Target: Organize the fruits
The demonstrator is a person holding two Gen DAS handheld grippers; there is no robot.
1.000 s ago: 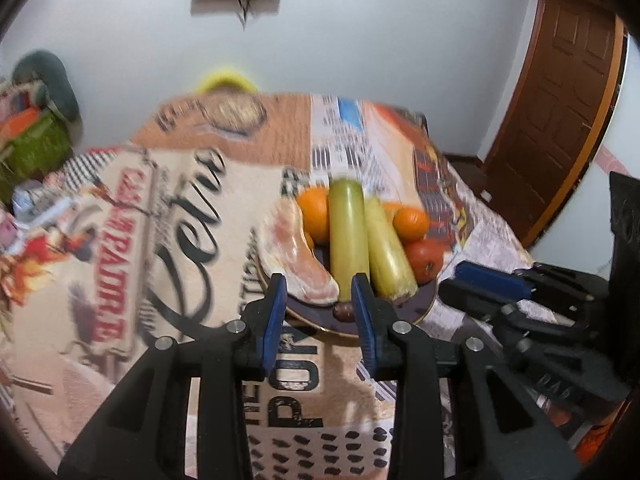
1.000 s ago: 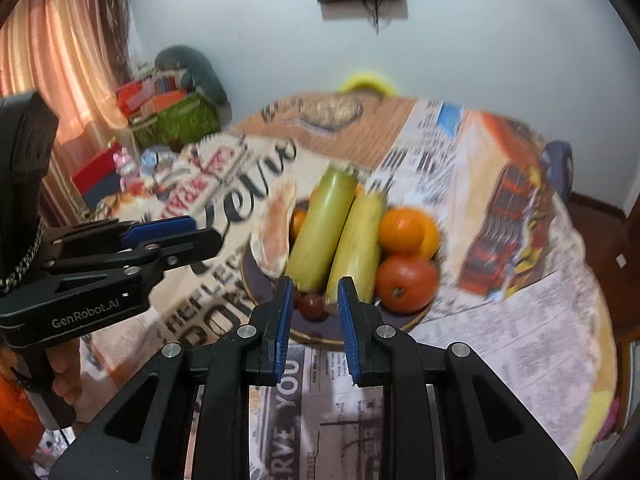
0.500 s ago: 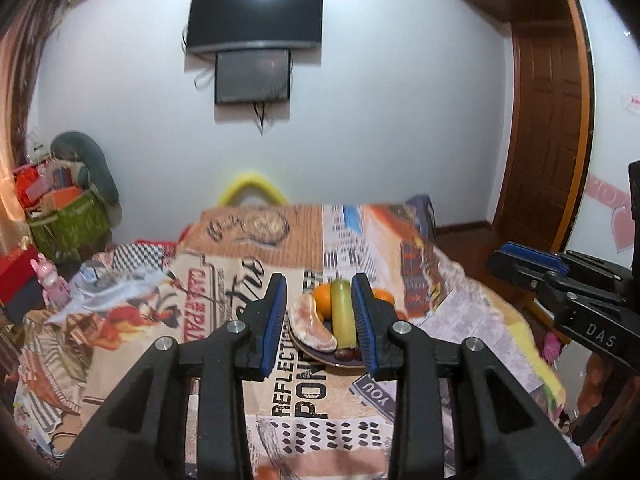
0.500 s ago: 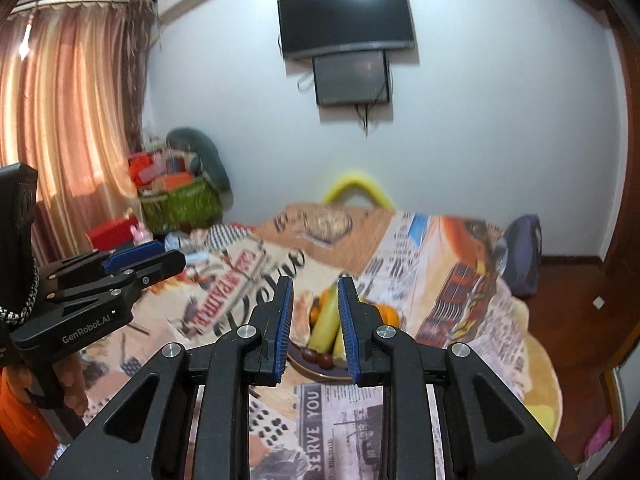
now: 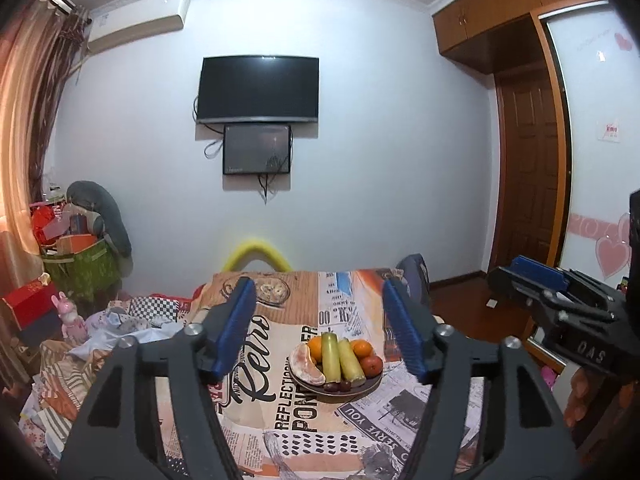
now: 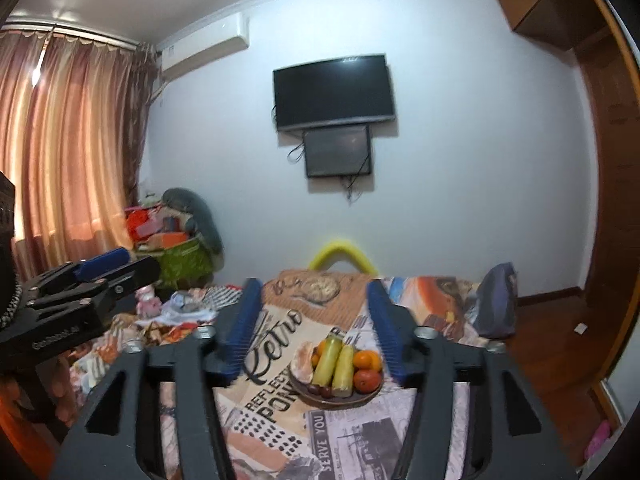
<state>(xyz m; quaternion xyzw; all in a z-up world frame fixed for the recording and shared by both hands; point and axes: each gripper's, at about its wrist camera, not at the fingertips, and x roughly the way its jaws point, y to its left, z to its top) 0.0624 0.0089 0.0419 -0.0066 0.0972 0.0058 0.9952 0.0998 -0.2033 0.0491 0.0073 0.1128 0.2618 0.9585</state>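
A dark plate (image 5: 374,385) (image 6: 360,395) sits on the printed tablecloth and holds two yellow-green sugarcane pieces (image 5: 331,356) (image 6: 328,362), oranges (image 5: 362,347) (image 6: 367,360), a red tomato (image 5: 371,364) (image 6: 366,380), a peeled pomelo wedge (image 5: 304,366) and small dark fruits (image 5: 336,386). My left gripper (image 5: 325,332) is open and empty, held well back from and above the plate. My right gripper (image 6: 316,326) is also open and empty, likewise far back. Each gripper shows at the edge of the other's view, the right one (image 5: 560,296) and the left one (image 6: 80,288).
The table (image 5: 256,412) carries a retro newspaper-print cloth. A yellow chair back (image 5: 256,254) stands behind it. A cluttered pile with a green bag (image 5: 80,264) is at left. A TV (image 5: 258,90) hangs on the wall; a wooden door (image 5: 528,176) is at right.
Both grippers pulled back and up, away from the plate, and both opened wide. The fruit on the plate has not moved.
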